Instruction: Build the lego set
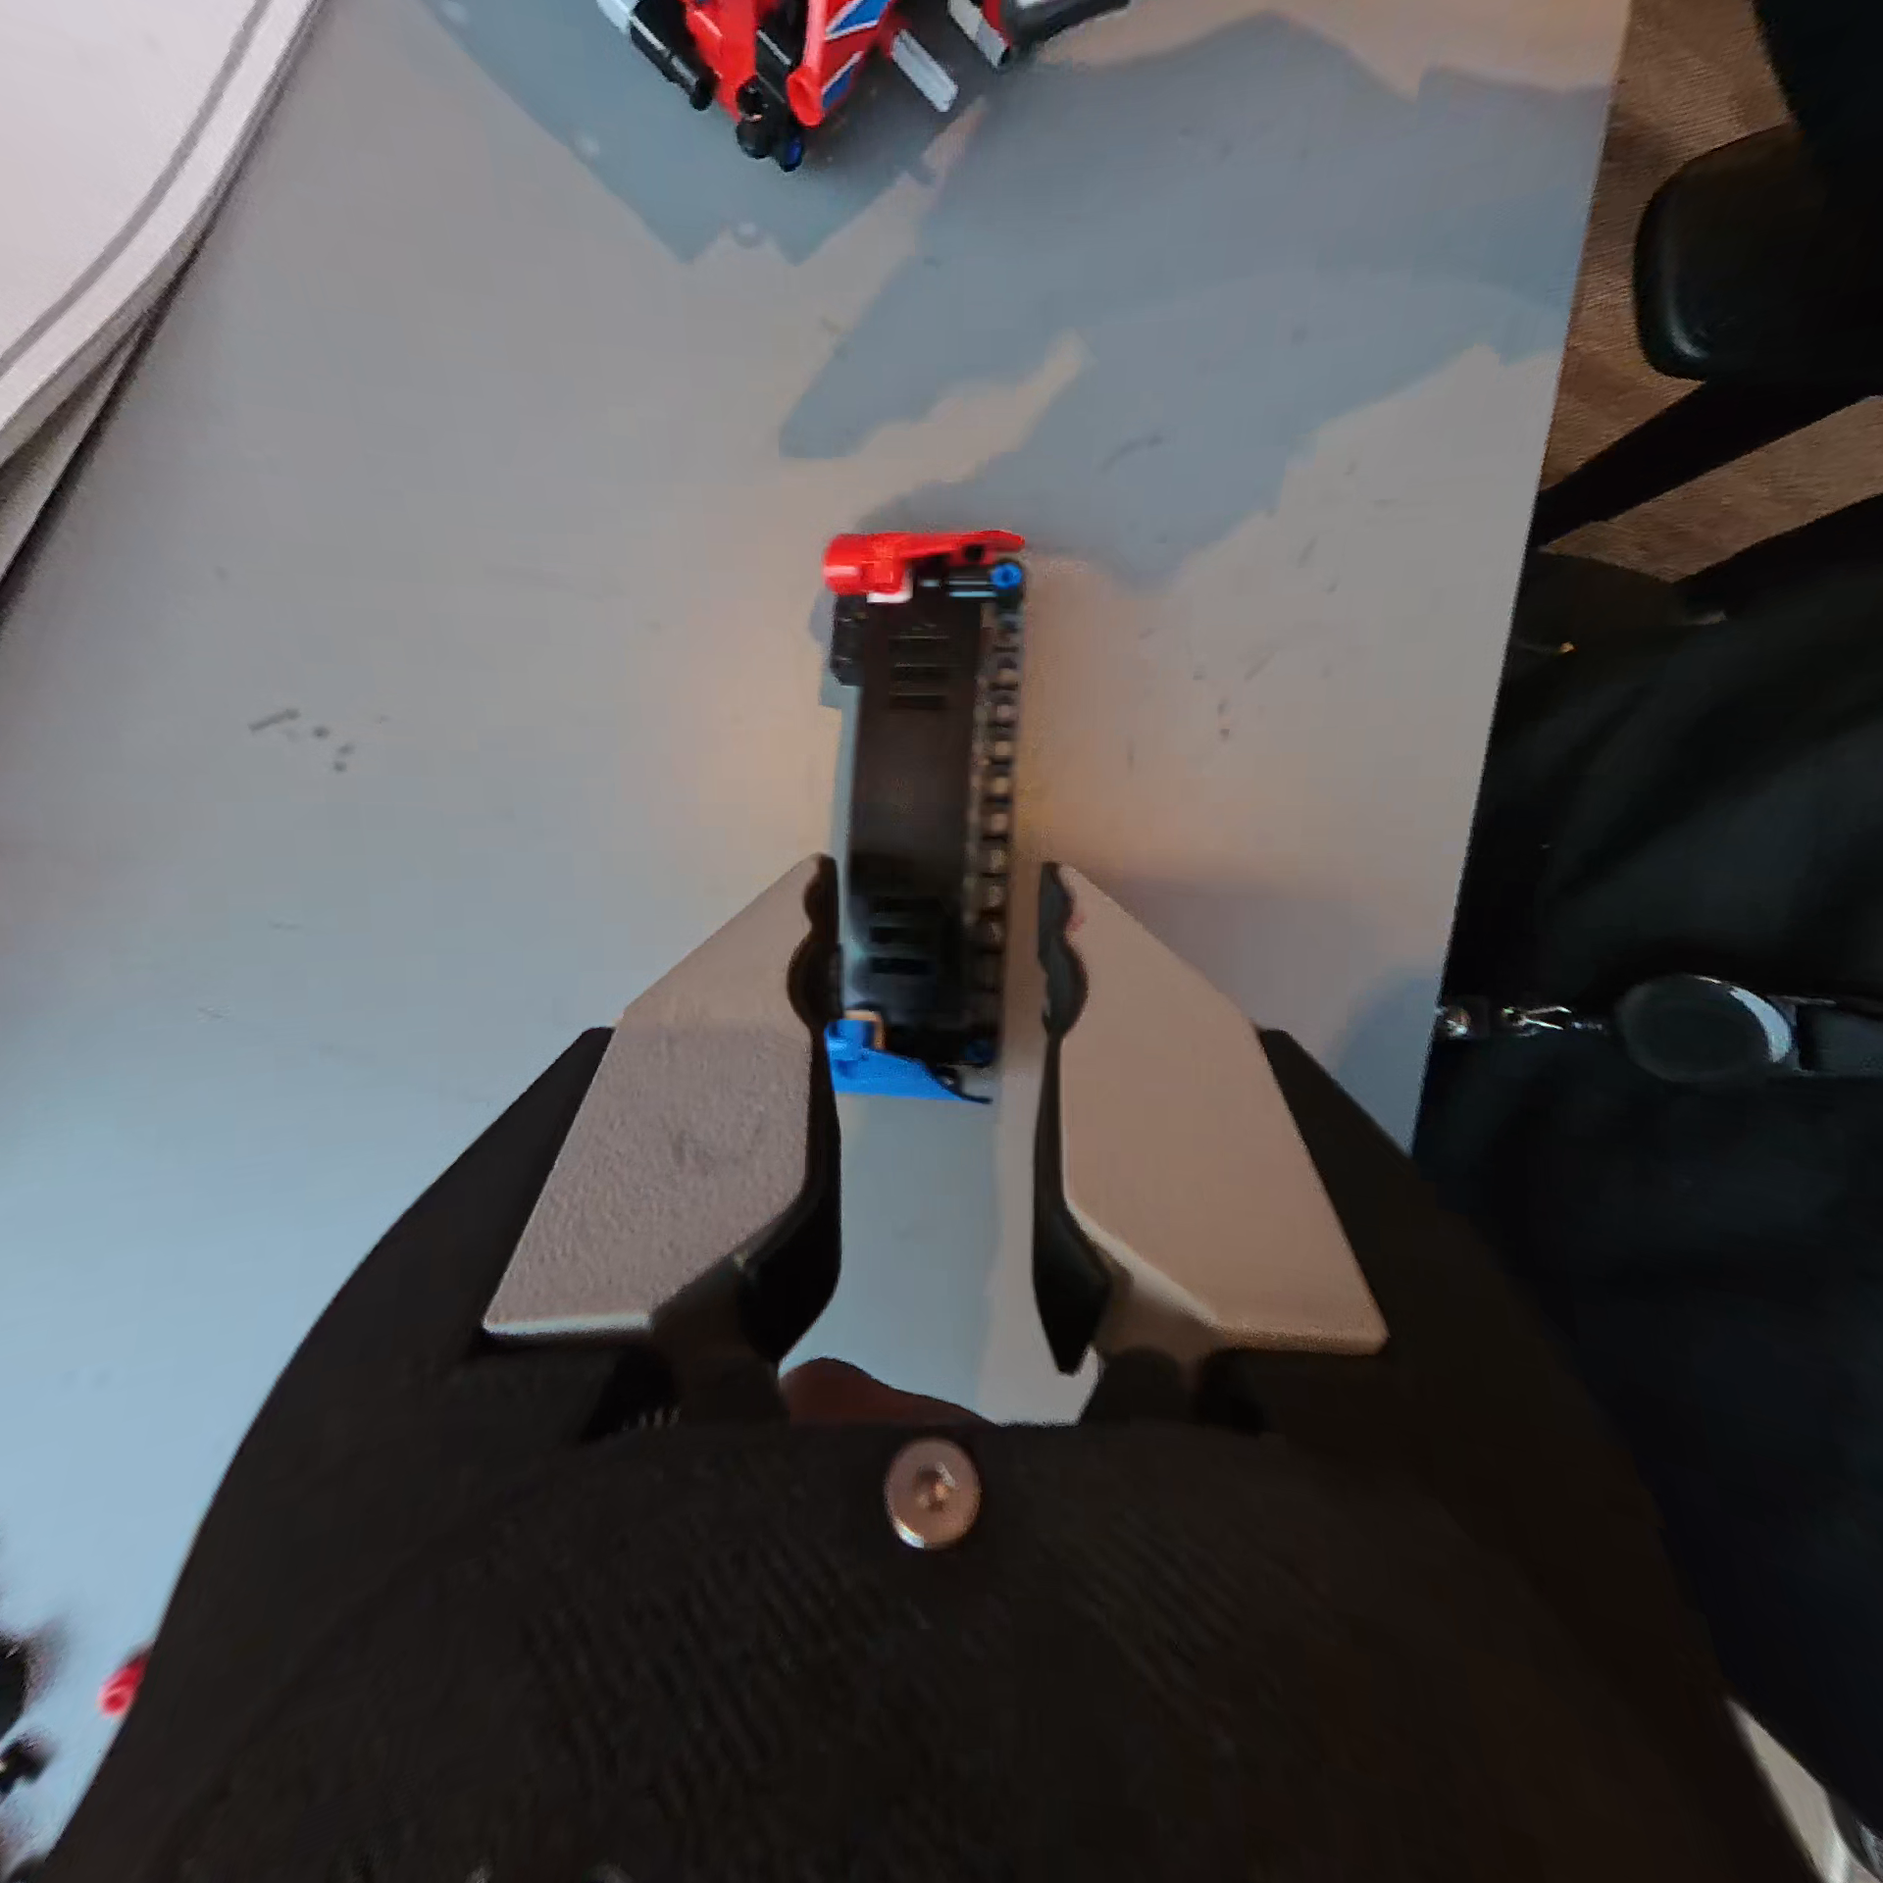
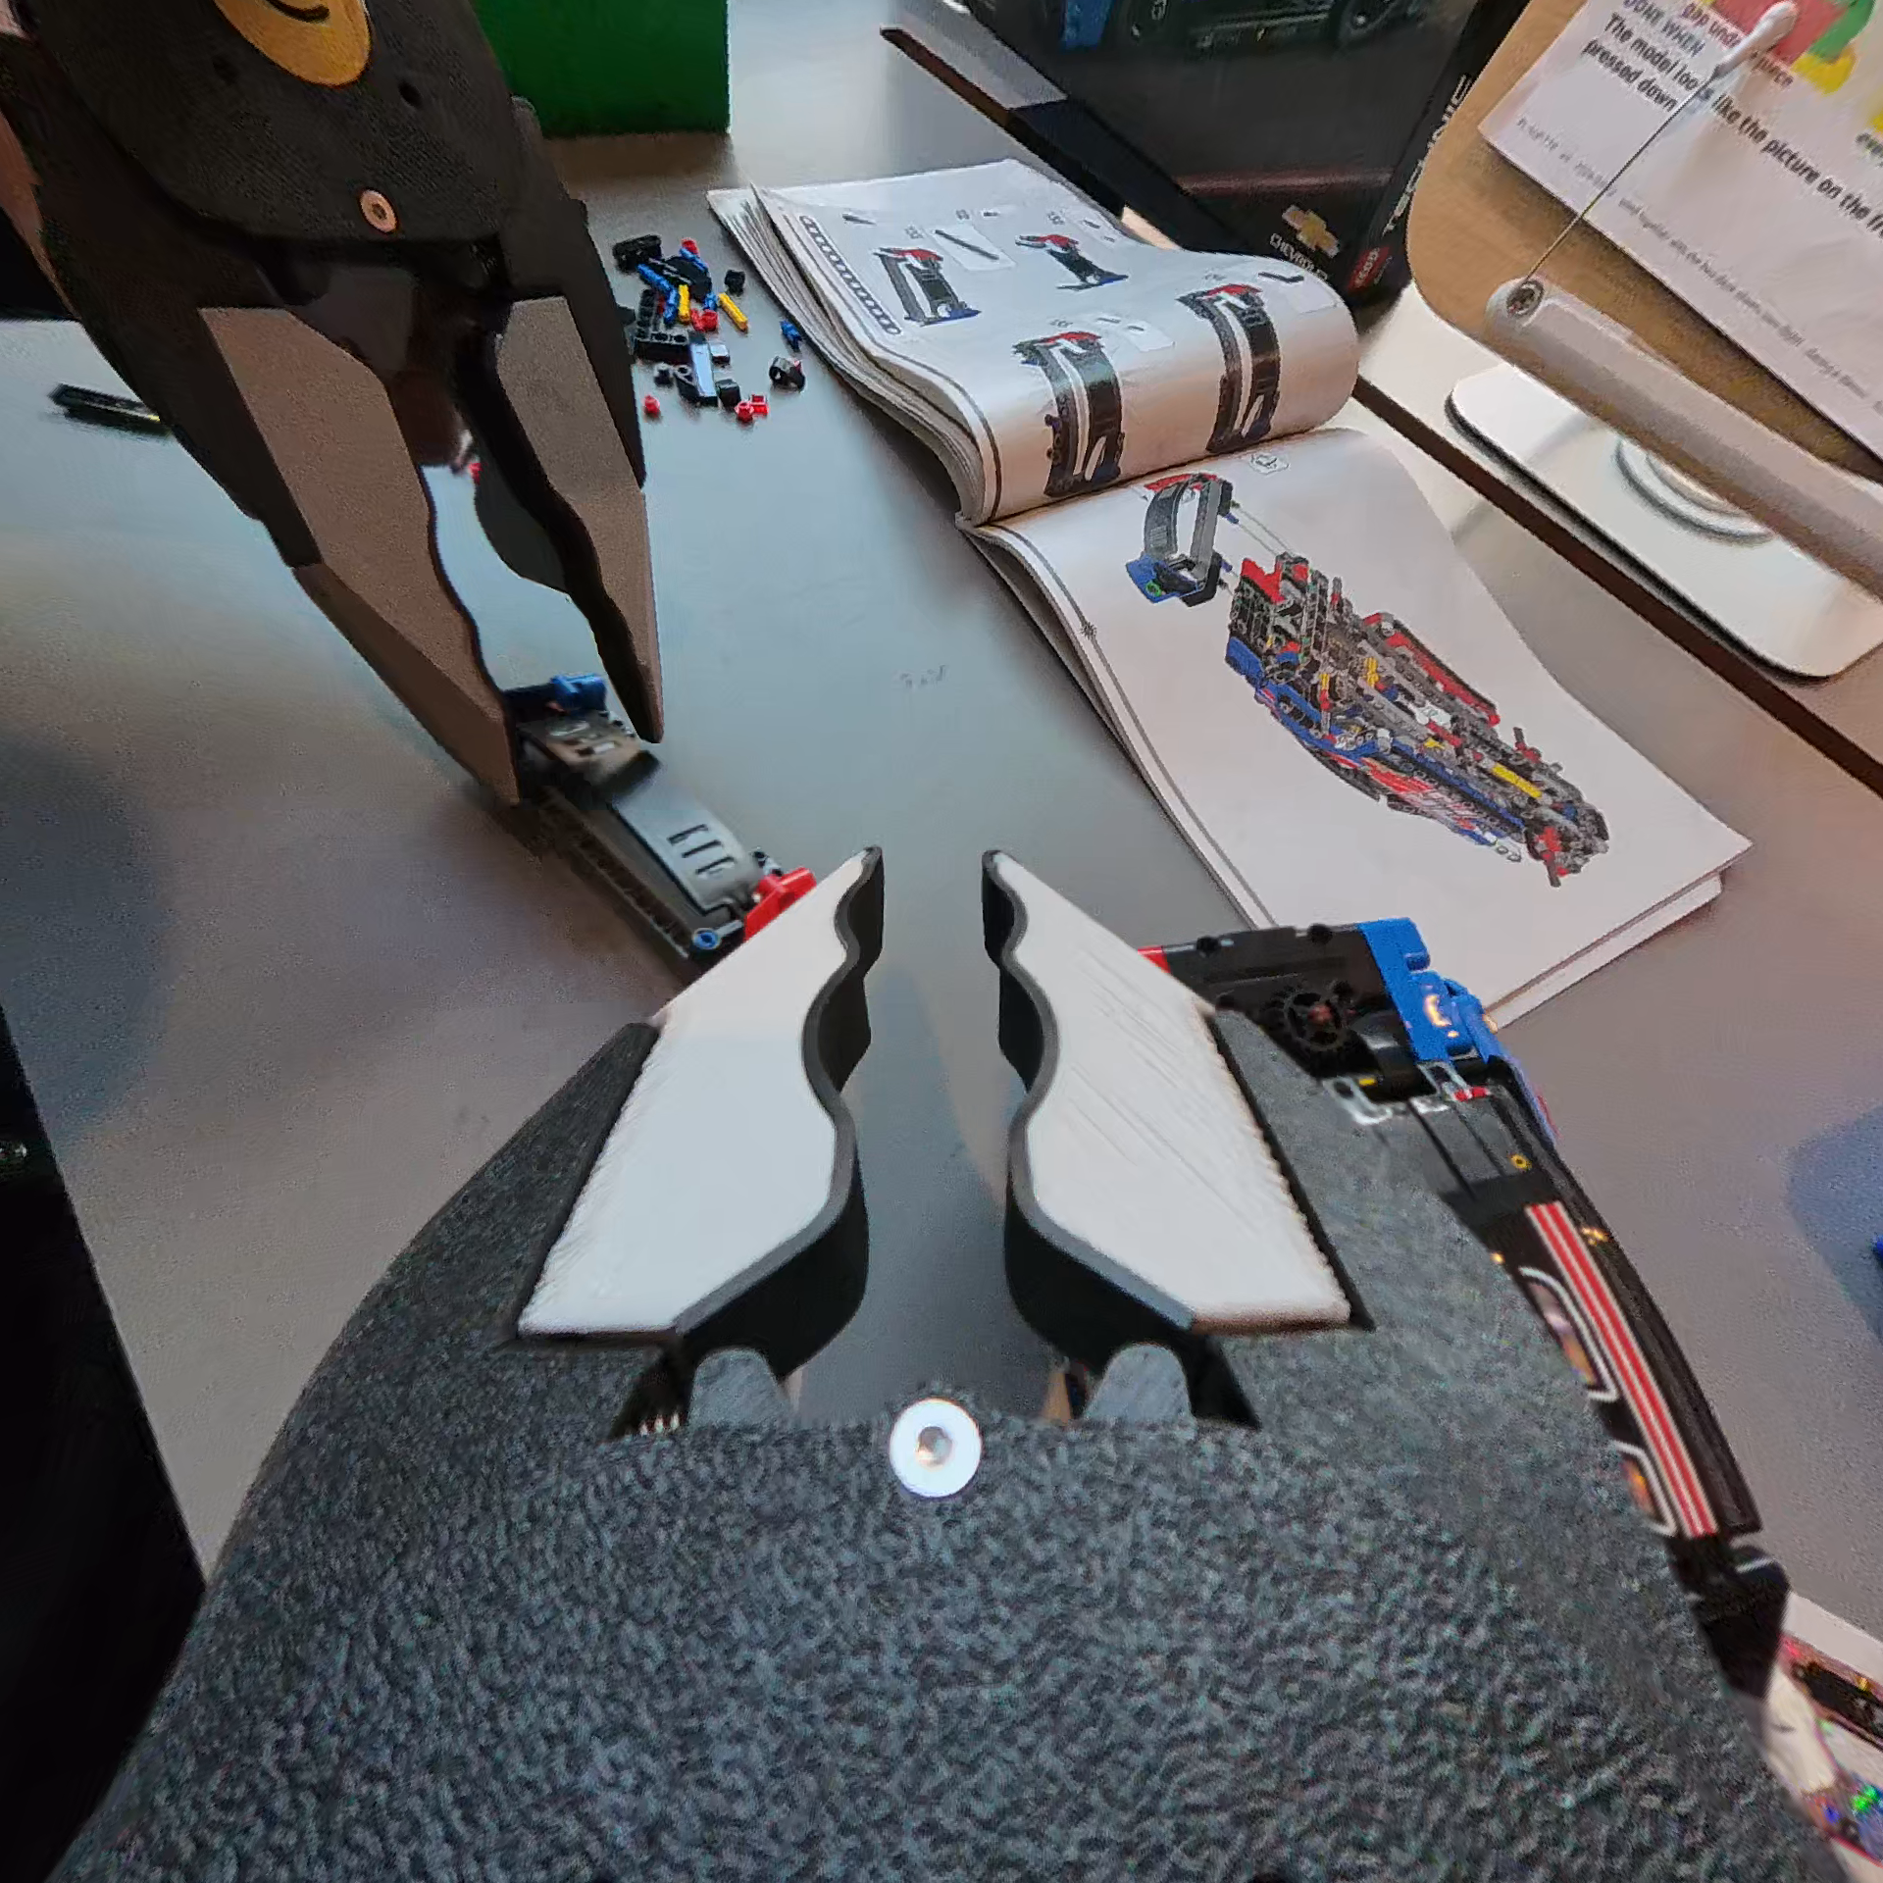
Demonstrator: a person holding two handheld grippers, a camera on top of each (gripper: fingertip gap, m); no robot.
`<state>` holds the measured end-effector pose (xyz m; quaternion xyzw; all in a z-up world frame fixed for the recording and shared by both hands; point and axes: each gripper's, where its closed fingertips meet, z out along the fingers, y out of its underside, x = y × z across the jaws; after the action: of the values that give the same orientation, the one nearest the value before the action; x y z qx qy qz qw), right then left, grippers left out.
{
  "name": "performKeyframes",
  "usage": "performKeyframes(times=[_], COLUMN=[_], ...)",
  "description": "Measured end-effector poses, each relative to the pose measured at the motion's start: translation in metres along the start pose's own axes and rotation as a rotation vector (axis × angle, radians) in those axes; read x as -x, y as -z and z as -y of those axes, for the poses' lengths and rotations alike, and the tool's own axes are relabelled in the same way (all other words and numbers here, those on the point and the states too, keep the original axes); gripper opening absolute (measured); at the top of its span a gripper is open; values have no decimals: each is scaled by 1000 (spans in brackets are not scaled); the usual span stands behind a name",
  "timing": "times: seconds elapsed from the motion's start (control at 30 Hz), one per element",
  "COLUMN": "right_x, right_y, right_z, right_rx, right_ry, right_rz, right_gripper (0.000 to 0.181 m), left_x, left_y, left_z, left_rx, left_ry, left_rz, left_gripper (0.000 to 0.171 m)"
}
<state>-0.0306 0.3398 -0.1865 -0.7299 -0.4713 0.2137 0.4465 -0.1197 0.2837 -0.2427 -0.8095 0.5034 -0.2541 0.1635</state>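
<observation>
Ribbed black lego panel between spread left gripper jaws; right gripper jaws apart, empty.

grey table | on it: black lego panel, open booklet, loose pieces

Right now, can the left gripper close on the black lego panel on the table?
Probably yes. The left gripper is open, its fingers on either side of the panel near the blue end, with nothing between. The right gripper is apart from it.
</observation>
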Motion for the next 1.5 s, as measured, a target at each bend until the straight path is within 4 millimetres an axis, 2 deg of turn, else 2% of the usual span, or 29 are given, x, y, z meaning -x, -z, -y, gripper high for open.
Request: performKeyframes(times=[0.07, 0.17, 0.27, 0.33, 0.43, 0.5, 0.63, 0.77, 0.87, 0.97, 1.03, 1.13, 1.2, 1.33, 1.5], right_x=[3, 11, 26, 37, 47, 56, 60, 73, 87, 95, 94, 86, 83, 79, 76], right_y=[1, 2, 1, -1, -2, -2, -10, -26, -36, -32, -26, -22, -22, -24, -35], right_z=[-4, -5, -5, -11, -21, -21, -19, -16, -10, 4, 9, 8, 5, -2, -20], right_rx=[-5, -8, -17, -8, 0, -38, -66, -69, -80, -154, -193, -209, -204, -173, -48], right_ry=[-15, -24, -27, -9, 23, 29, 17, 4, -109, -221, -244, -281, -284, -205, -2], right_rz=[13, 46, 96, 137, 160, 199, 224, 298, 399, 501, 526, 511, 487, 393, 221], right_gripper=[19, 19, 19, 22, 46, 55, 58, 68, 80, 75, 55, 36, 35, 29, 29], left_x=[-1, 2, 3, 5, 1, 0, -15, -15, -28, -35, -32, -22, -17, 2, 20], left_y=[-3, -12, -13, -7, 8, 19, 27, 40, 51, 57, 55, 49, 43, 30, 19], left_z=[-2, -9, -6, -1, 9, 11, 5, 5, 13, 16, 13, 10, 9, 8, 6], left_rx=[17, 76, 58, 13, -110, -168, -244, -284, -369, -425, -419, -393, -375, -284, -192], left_ry=[0, -4, -13, -55, -197, -309, -487, -587, -668, -709, -720, -732, -761, -854, -947], left_rz=[11, 37, 58, 124, 252, 373, 426, 511, 505, 509, 519, 561, 589, 687, 765], left_gripper=[37, 25, 23, 23, 23, 22, 22, 23, 23, 23, 23, 23, 23, 23, 23])
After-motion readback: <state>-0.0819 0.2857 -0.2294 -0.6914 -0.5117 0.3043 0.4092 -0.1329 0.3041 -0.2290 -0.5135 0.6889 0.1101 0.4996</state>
